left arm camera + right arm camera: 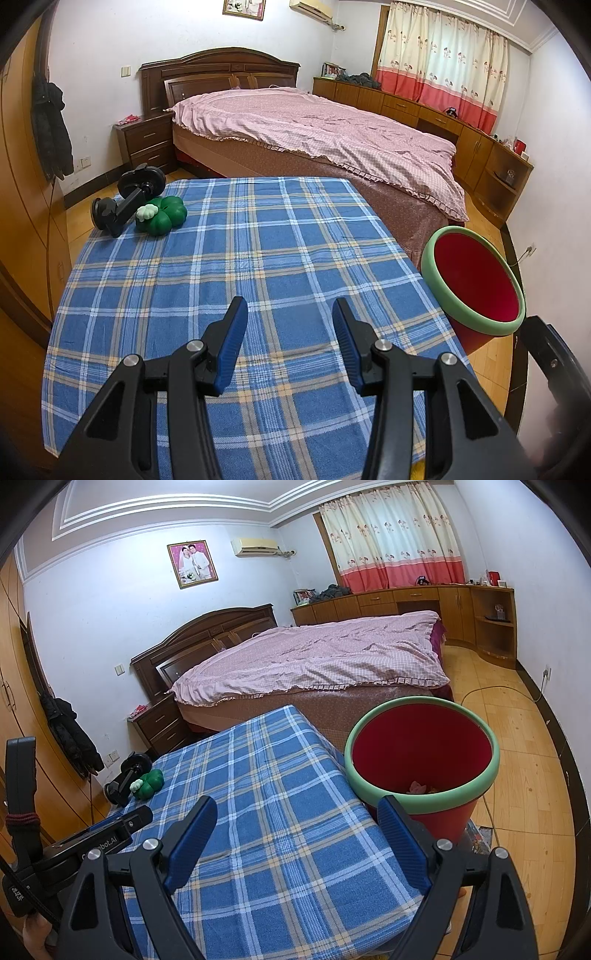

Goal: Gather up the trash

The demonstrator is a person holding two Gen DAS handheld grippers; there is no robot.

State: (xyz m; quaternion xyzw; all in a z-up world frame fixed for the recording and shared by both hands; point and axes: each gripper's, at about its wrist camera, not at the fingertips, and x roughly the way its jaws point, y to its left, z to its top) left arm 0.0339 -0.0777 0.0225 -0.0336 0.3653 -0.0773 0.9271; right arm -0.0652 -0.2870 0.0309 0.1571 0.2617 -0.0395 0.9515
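Observation:
A table under a blue plaid cloth (258, 258) fills the middle of both views. My left gripper (290, 315) hovers over its near part, open, with only cloth showing between the blue pads. My right gripper (299, 806) stands wider open above the table's near right corner, holding nothing. A red bin with a green rim (421, 746) stands just past the right fingertip, beside the table, with a few scraps (417, 786) at its bottom. The same bin (472, 277) sits off the table's right edge in the left wrist view.
At the far left corner of the cloth lie a green clover-shaped object with a white piece (162, 218) and a black suction mount (125, 199). A bed with a pink cover (314, 129) stands behind the table. Wooden floor (517, 757) lies to the right.

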